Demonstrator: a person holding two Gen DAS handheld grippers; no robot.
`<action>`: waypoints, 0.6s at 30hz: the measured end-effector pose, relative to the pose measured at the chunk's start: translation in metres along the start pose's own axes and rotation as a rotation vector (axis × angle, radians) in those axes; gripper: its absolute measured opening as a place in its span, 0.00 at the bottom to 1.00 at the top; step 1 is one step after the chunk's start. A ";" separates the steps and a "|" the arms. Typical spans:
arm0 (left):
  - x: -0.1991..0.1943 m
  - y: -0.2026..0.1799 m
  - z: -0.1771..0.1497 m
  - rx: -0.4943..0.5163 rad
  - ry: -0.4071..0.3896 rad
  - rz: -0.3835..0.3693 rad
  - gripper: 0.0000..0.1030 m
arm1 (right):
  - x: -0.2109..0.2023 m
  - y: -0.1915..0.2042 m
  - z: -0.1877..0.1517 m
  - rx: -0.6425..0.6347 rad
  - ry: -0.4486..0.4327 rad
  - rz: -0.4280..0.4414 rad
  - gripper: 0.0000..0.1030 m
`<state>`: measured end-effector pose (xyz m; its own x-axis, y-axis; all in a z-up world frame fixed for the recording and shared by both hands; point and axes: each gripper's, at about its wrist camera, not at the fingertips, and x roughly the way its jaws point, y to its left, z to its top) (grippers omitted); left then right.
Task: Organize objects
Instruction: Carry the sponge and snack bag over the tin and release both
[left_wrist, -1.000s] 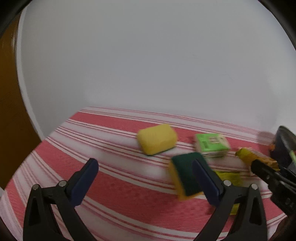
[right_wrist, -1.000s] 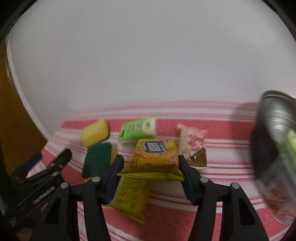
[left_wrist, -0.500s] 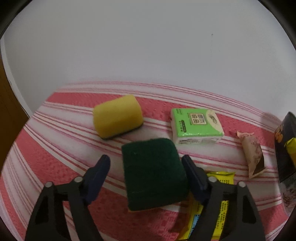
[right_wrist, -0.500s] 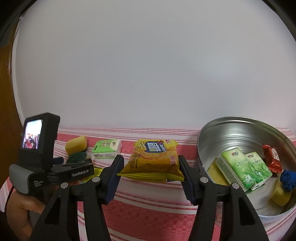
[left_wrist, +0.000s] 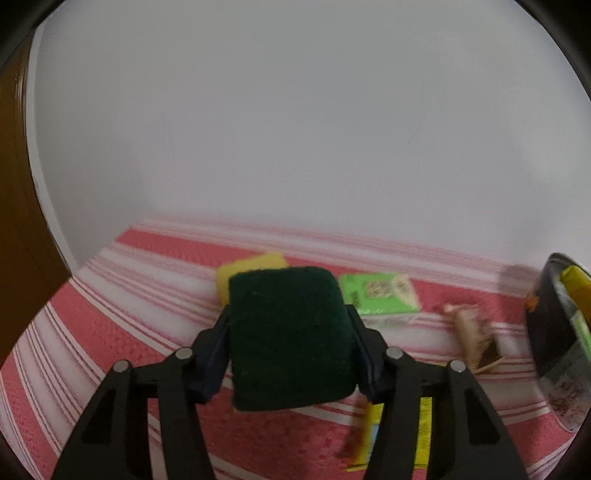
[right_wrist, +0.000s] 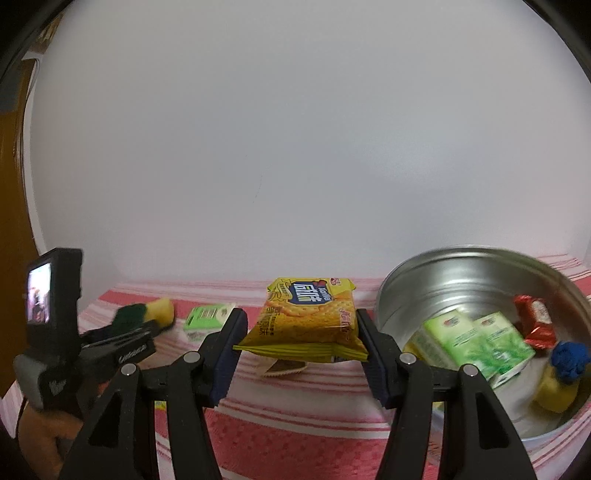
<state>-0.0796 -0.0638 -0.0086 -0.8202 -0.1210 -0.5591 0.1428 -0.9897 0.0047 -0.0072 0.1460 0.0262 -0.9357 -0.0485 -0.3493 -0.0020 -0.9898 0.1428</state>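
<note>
A home setting is suggested: a table is covered with a red-and-white striped cloth (right_wrist: 295, 435), set against a plain white wall (right_wrist: 295, 166), with a brown wooden door (left_wrist: 14, 221) seen far left of the fingers. Household goods are spread beyond the fingertips: sponges (left_wrist: 255, 269), tissue packs (left_wrist: 380, 295), snacks (right_wrist: 306, 317), and a metal tin (right_wrist: 461, 273) to the right.

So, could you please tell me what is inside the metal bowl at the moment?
Inside the metal bowl lie two green tissue packs, a red wrapper and a yellow item with a blue top. Whatever lies beneath them is hidden.
</note>
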 end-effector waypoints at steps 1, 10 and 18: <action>-0.008 -0.004 0.000 -0.003 -0.018 -0.017 0.55 | -0.003 -0.002 0.001 -0.001 -0.010 -0.006 0.59; -0.060 -0.050 -0.008 -0.002 -0.075 -0.107 0.55 | -0.040 -0.032 0.001 -0.008 -0.069 -0.046 0.59; -0.095 -0.118 -0.003 0.076 -0.112 -0.185 0.55 | -0.068 -0.080 0.003 -0.027 -0.101 -0.126 0.59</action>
<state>-0.0174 0.0648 0.0413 -0.8855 0.0598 -0.4607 -0.0544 -0.9982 -0.0250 0.0557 0.2294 0.0418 -0.9595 0.0883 -0.2674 -0.1129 -0.9905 0.0782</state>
